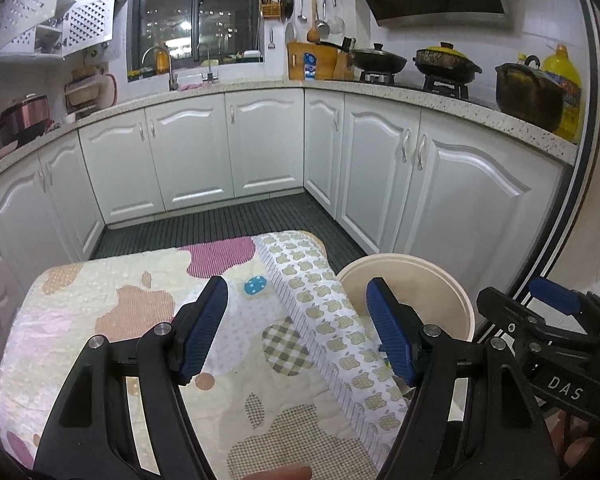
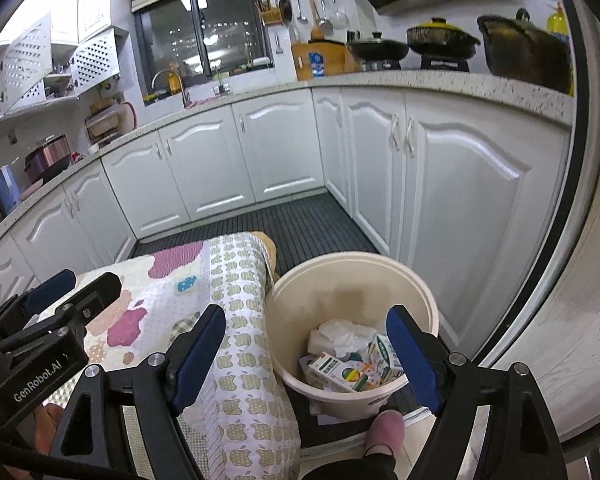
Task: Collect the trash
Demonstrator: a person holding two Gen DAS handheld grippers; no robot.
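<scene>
Two pairs of tongs, both mine, both with their blue pads spread wide and nothing between them. My left gripper (image 1: 296,328) hovers over the quilted cloth (image 1: 148,320) that covers the table; I see no litter on the part of the cloth in view. My right gripper (image 2: 306,354) hangs over the cream bin (image 2: 352,276), which stands on the floor just beside the draped edge of the cloth.

The trash lies at the bottom of that bin: a crumpled white tissue (image 2: 340,336) and a couple of small drink cartons (image 2: 342,372). I judge all of it light. The tissue is soft and will crush flat, so any pinch on a bunched fold should do. The cartons look stiff enough to take across their narrow faces, though an empty one may buckle, and its coated skin could slip.

My slippered foot (image 2: 384,432) rests close to the bin's base, so there is little room low down. The bin's rim and the cloth's hanging side crowd each other. Beyond, the dark slatted floor (image 1: 236,216) runs open to the white cabinets (image 1: 268,144), with pots (image 1: 446,62) on the counter far off.
</scene>
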